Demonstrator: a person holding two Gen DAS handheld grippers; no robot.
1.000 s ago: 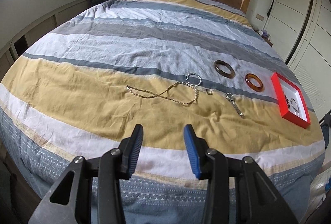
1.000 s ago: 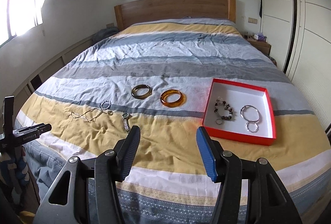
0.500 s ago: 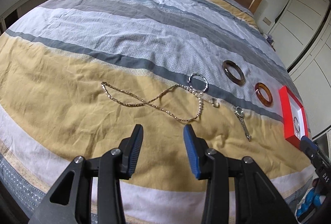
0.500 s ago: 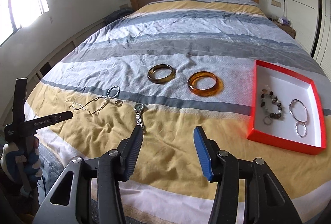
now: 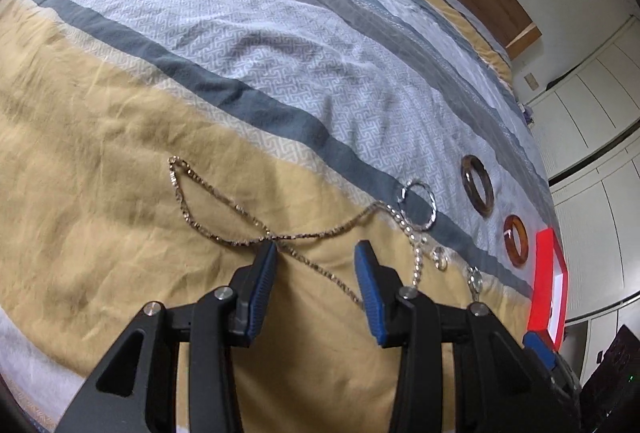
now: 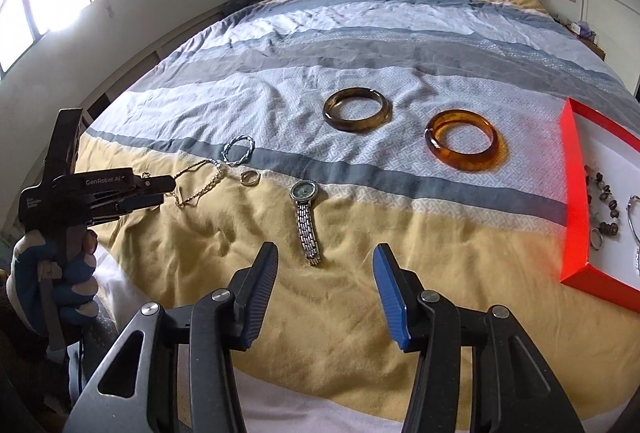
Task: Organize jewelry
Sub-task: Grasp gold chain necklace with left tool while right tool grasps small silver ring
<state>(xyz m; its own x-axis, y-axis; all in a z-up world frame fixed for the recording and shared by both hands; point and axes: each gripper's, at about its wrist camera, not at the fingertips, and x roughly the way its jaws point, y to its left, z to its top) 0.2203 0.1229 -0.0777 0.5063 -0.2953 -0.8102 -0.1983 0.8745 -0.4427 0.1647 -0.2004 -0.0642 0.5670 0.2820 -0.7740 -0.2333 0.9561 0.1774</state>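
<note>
Right now, by label:
Chain necklace [image 5: 256, 229]: looped on the yellow stripe of the bedspread [image 5: 280, 73], under the left gripper [image 5: 316, 253].
Left fingers: apart, gripping nothing.
Watch [image 6: 306, 217]: ahead of the right gripper [image 6: 324, 257].
Right fingers: apart, empty.
Red box [image 6: 574, 193]: far right, holding beads.
Writing: "GenRobot.AI" on the left gripper's body.
</note>
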